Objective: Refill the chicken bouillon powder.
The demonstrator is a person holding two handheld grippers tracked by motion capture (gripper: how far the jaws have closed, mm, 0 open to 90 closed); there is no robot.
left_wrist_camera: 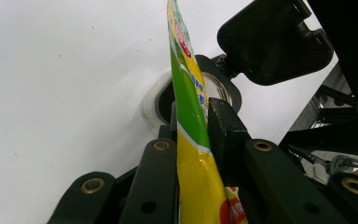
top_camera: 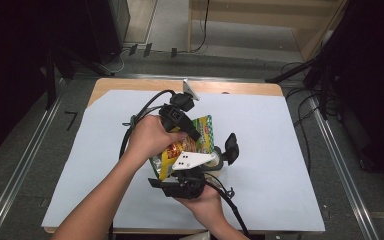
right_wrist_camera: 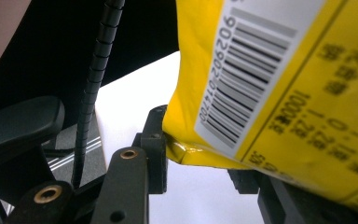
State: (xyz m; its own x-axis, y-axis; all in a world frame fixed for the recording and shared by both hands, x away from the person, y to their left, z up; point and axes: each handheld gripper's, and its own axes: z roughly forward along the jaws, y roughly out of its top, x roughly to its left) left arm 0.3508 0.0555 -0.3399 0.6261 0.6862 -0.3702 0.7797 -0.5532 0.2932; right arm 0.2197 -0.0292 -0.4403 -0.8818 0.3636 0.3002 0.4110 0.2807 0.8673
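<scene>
Nearest, the right gripper (top_camera: pixel 182 186) pinches the bottom edge of a yellow-green snack bag (top_camera: pixel 200 137) held above the white table sheet (top_camera: pixel 280 165). Farther off, the left gripper (top_camera: pixel 190 131) clamps the bag's top edge, just above an open jar (left_wrist_camera: pixel 214 88)

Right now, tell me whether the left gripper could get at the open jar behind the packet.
Probably not as it stands. The left gripper is clamped on the yellow-green packet, whose edge stands right in front of the jar; it would have to let go first.
</scene>
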